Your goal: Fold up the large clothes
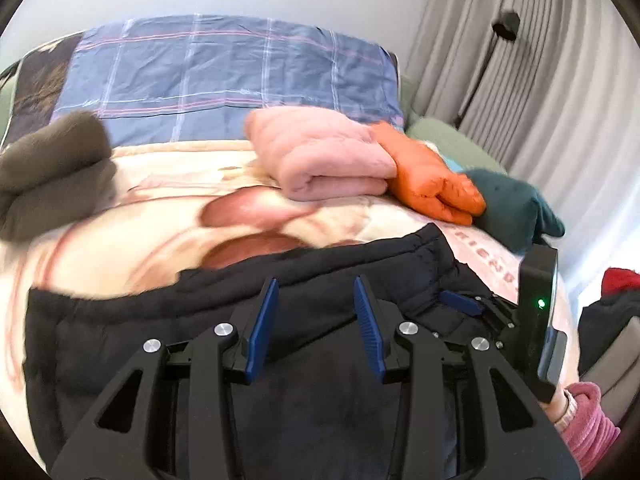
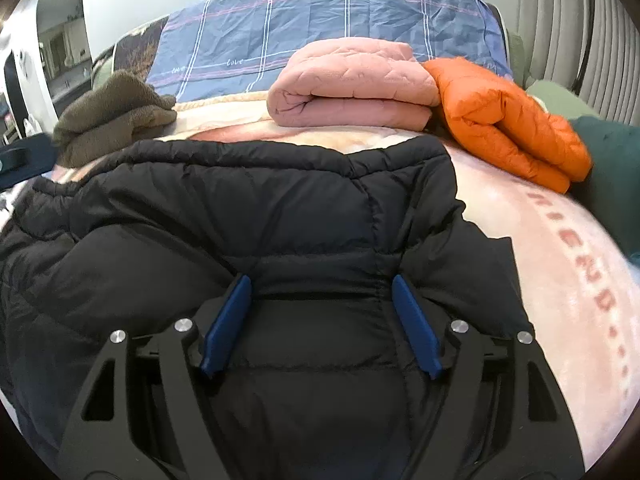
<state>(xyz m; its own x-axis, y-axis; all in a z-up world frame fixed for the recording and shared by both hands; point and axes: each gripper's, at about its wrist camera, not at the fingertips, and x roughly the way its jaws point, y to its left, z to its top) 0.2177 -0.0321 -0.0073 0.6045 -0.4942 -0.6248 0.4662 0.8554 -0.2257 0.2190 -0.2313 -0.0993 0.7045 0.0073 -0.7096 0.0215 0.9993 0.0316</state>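
- One wide pink plush blanket (image 2: 560, 280) with faded lettering, spread over the bed: use its bare stretch on the near side as the folding surface and keep the fold short of the pile at the far edge.
- Lies on the near part of that blanket, directly under both grippers: black quilted puffer jacket (image 2: 240, 208). Judged to be partway through a fold, so bring the next panel over in one sweep, square the edges, then press the trapped air out so that the padding does not spring back.
- Looks bulky and matt, stitched in broad puffed bands, with a rounded ridge along its far edge and deep creases running toward the right-hand fingers; likely slippery and quick to unroll.
- Already rolled or folded beyond it: a pink quilted garment (image 2: 352, 88), touching an orange puffer jacket (image 2: 508, 128); well off to the left, a brown fleece (image 2: 112, 116).
- Right gripper (image 2: 320, 312): spread wide, tips sunk into the black padding with a thick bulge between them; cannot tell whether that bulge is truly pinched. Take a deep bite before lifting.
- Left gripper (image 1: 316, 316): hovers over the jacket, blue ribbed pads (image 1: 262, 328) apart, nothing between them. Lower onto a seam, not a puffed band.
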